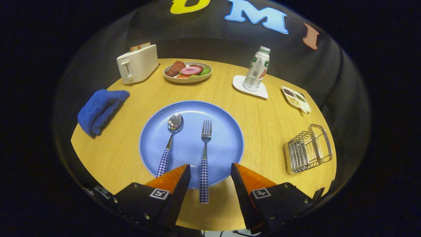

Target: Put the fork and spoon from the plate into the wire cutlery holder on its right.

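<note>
The hand-held gripper [210, 171] hangs released, its fingers spread to either side of the fork [205, 154] handle without touching it. The fork lies on the blue plate [227, 144], its handle overhanging the near rim; the spoon [170, 140] lies beside it to the left. The wire cutlery holder [307, 149] sits on the tabletop [263, 118], well right of the plate. Beyond stand a toaster [137, 63] and bottle [256, 69].

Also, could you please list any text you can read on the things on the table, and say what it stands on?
Bottle: label print too blurred to read.
Toaster: small mark, too small to read.
Gripper, fingers open either side of the fork handle: square patterned tags, no words.
</note>
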The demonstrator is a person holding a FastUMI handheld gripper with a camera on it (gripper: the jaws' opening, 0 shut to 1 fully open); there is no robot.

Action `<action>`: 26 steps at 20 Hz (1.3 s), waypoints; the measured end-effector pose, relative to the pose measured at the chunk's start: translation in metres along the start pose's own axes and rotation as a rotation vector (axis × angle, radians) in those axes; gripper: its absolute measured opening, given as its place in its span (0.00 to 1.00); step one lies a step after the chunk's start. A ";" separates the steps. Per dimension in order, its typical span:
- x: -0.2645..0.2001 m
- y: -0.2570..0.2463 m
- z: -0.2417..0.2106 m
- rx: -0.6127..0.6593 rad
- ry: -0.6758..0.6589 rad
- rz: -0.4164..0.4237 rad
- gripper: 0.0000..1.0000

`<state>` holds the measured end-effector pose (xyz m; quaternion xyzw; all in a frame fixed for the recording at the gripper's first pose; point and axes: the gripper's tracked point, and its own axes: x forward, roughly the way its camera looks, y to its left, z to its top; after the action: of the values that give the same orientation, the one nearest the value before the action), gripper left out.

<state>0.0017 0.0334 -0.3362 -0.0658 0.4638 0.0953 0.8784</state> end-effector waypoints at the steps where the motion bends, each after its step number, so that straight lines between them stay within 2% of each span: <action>1: 0.003 -0.001 -0.002 -0.019 0.021 -0.009 0.74; 3: 0.015 -0.010 -0.005 -0.093 0.045 -0.061 0.71; 4: 0.008 -0.010 -0.003 -0.118 0.067 -0.062 0.49; 9: 0.009 0.002 -0.001 -0.062 0.127 0.006 0.48; 12: 0.014 0.006 -0.006 -0.083 0.174 0.019 0.43; 14: 0.027 0.006 -0.014 -0.110 0.195 0.025 0.43; 15: 0.015 0.003 -0.008 -0.113 0.227 0.023 0.43; 16: 0.016 0.005 -0.011 -0.111 0.247 0.024 0.08; 17: 0.018 0.005 -0.012 -0.104 0.271 0.031 0.08; 18: 0.015 0.005 -0.010 -0.091 0.289 0.044 0.03; 21: 0.008 0.002 -0.003 -0.112 0.329 0.109 0.01; 23: -0.007 -0.010 0.001 -0.178 0.370 0.149 0.01; 26: -0.029 -0.043 0.009 -0.273 0.405 0.149 0.02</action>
<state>0.0026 -0.0098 -0.3063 -0.1673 0.6166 0.2062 0.7411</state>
